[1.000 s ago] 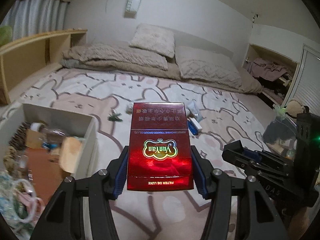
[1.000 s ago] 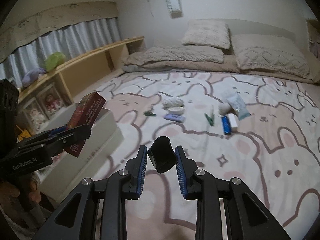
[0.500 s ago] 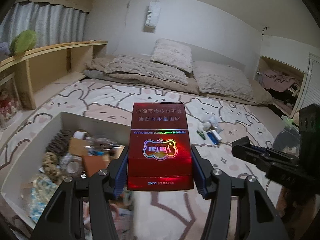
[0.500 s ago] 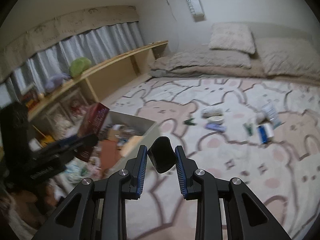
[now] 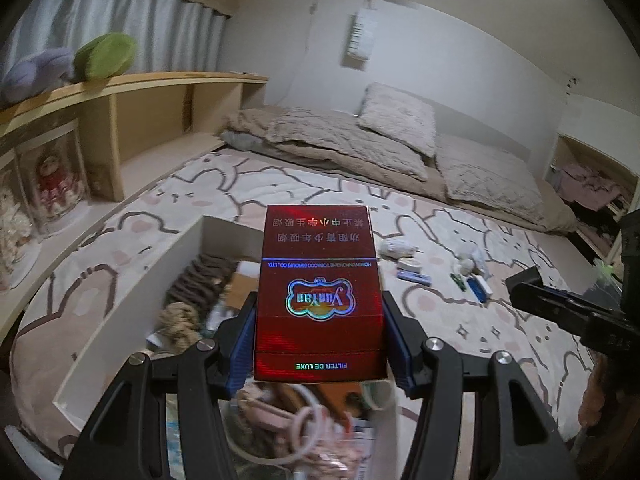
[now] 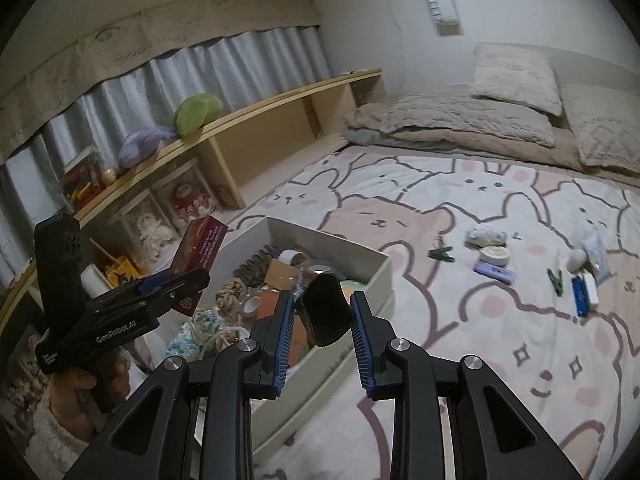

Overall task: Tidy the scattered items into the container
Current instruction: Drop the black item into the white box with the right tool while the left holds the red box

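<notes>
The left gripper is clamping a red cigarette pack at centre frame above the white box, while the right gripper is pinching a small black object, and either may be dropped outside the box if released early.

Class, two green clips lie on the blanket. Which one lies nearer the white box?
The left green clip, beside the bear print's ear. The other green clip lies farther right, near the blue item.

My left gripper: black linkage arms, silver screws, blue ribbed pads.
My right gripper: same black build, blue pads.
Marking: white "GenRobot.AI" lettering on left body.
</notes>
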